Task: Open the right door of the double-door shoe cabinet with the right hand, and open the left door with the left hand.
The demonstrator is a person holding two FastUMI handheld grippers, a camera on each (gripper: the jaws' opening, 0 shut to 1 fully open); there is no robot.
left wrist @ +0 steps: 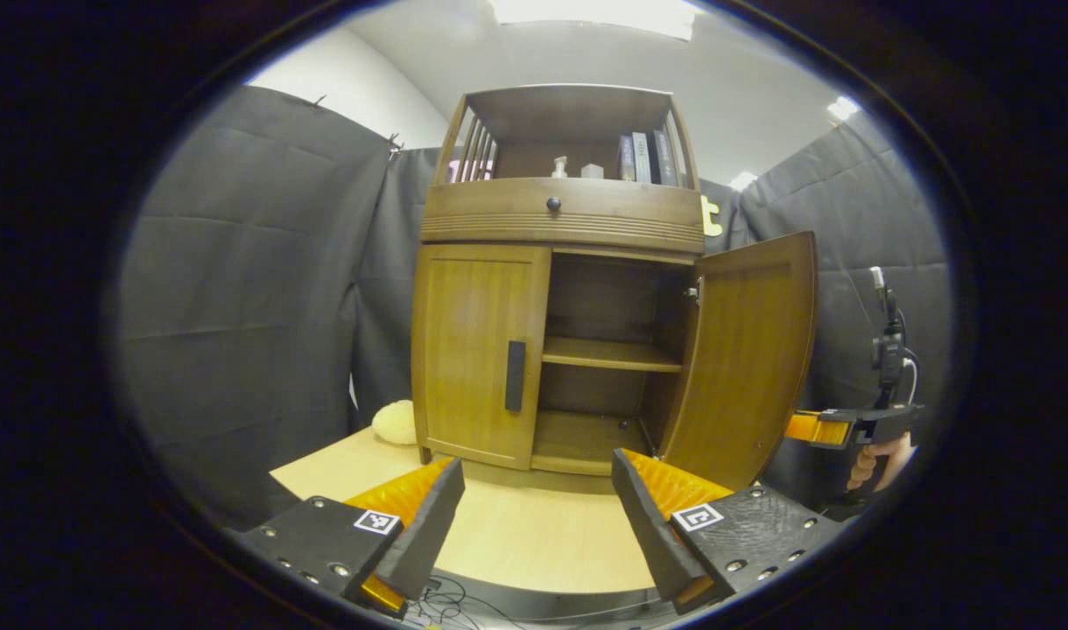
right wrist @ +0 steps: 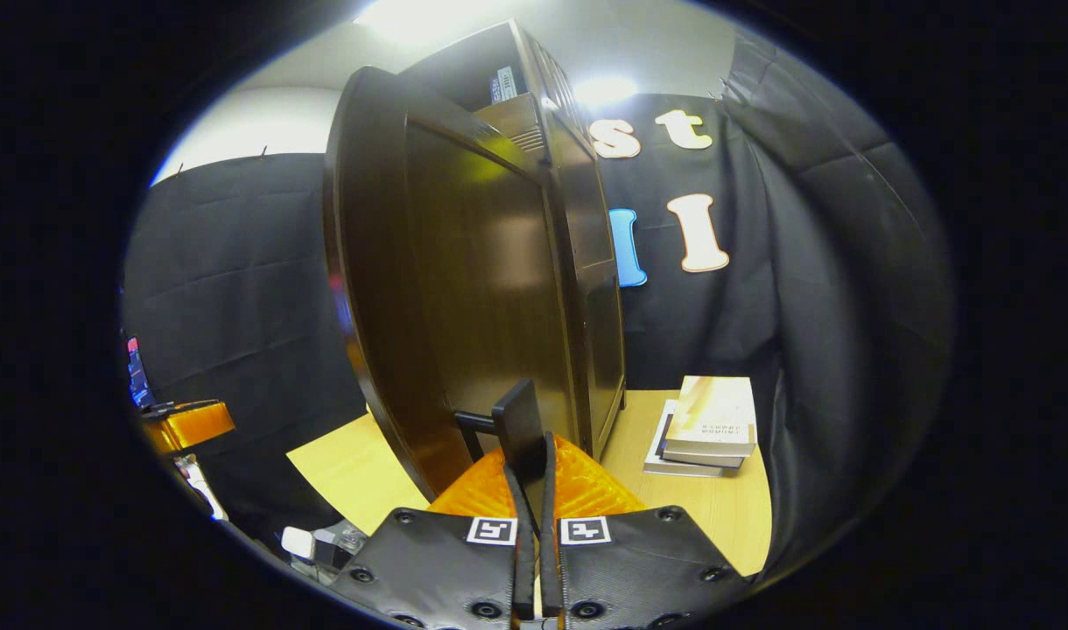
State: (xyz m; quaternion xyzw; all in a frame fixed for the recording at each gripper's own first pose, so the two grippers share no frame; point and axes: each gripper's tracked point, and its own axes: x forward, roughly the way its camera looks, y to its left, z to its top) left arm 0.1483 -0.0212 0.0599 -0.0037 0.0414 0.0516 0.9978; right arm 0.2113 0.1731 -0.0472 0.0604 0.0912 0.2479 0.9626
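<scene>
1. Cabinet (left wrist: 560,219) stands on a light wood table (left wrist: 534,534), dead centre in left gripper view, black cloth behind.
2. Top shelf holds books (left wrist: 646,157) at 1 o'clock, plus a small bottle (left wrist: 559,166) and a pale block (left wrist: 592,171). Drawer (left wrist: 560,214) below with a round knob.
3. Left door (left wrist: 480,350) shut; black handle (left wrist: 516,376) on its right edge.
4. Right door (left wrist: 748,359) swung open toward 3 o'clock, showing an inner shelf (left wrist: 611,353).
5. Pale fluffy item (left wrist: 396,422) sits on the table at 8 o'clock of the cabinet, just beside its left corner.
6. Left gripper (left wrist: 534,499) low at 6 o'clock, jaws wide, nothing between; short of the left door, apart from it.
7. Right gripper (left wrist: 818,429) at 3 o'clock in left gripper view, just behind the open door's edge, a hand (left wrist: 880,459) on its grip below.
8. Right gripper view: right door (right wrist: 481,289) fills the centre, outer face dark and glossy.
9. Right gripper (right wrist: 529,490) at 6 o'clock, fingers nearly together, clamped on the right door handle (right wrist: 518,424), which stands upright between them.
10. Stacked books (right wrist: 709,424) on the table at 4 o'clock, near the cabinet side.
11. Orange object (right wrist: 188,424) at 9 o'clock, far off; can't tell what it is.
</scene>
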